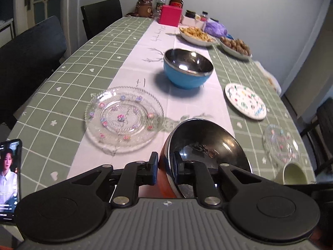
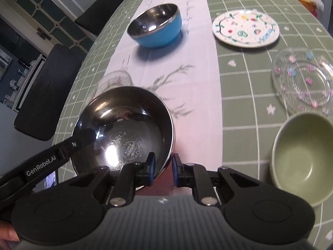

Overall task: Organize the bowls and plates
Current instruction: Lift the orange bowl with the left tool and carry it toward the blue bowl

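Two grippers, the left gripper [image 1: 165, 167] and right gripper [image 2: 163, 169], each pinch the rim of the near orange steel bowl [image 2: 124, 133], tilted above the runner; nothing looks stacked yet. Right lies the green bowl [image 2: 303, 158], left a glass plate [image 1: 123, 115], farther the blue bowl [image 1: 187, 68] and painted plate [image 1: 245, 101]

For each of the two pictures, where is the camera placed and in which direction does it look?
Left wrist: sits on the left gripper, looks down along the table; fingers clamp the rim of the orange steel-lined bowl.
Right wrist: sits on the right gripper, clamped on the same bowl's near rim; the left gripper and a hand show.
Shared: that bowl, the blue steel-lined bowl, the painted white plate.
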`<state>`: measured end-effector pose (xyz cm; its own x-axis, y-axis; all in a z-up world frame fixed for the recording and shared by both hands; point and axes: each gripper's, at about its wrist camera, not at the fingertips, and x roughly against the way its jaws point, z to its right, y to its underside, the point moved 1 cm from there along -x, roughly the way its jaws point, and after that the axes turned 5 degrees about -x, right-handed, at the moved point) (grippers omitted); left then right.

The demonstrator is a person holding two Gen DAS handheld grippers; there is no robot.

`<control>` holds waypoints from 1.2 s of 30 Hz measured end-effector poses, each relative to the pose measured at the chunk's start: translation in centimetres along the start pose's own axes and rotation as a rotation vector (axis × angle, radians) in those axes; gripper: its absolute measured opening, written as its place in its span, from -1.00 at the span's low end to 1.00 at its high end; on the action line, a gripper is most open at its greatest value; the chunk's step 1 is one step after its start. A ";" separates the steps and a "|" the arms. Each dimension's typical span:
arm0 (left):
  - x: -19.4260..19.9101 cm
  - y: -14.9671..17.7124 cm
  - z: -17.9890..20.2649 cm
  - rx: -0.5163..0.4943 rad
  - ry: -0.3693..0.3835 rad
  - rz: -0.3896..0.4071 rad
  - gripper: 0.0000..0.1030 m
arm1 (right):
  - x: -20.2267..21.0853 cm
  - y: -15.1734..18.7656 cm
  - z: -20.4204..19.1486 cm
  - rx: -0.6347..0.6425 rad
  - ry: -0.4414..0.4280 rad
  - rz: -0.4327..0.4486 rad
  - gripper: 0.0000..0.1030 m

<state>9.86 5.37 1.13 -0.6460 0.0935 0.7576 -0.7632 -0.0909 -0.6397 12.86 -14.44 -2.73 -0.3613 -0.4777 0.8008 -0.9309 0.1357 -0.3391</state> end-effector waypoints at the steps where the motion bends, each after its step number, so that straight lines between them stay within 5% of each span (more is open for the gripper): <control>1: 0.1 0.2 -0.1 -0.002 0.003 -0.004 -0.69 | 0.2 0.2 -0.1 0.003 0.000 -0.002 -0.70; 17: 0.3 3.2 -3.3 0.035 0.031 -0.073 -0.70 | -0.1 2.7 -1.7 0.065 -0.023 -0.048 -0.66; 36: 0.0 3.0 -3.7 0.043 -0.007 -0.066 -0.63 | -0.5 2.2 -2.1 0.071 -0.063 -0.012 -0.59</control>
<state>7.56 8.78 -1.27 -0.5944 0.0940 0.7987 -0.8028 -0.1272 -0.5825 10.88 -12.03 -2.82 -0.3437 -0.5330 0.7732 -0.9284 0.0690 -0.3651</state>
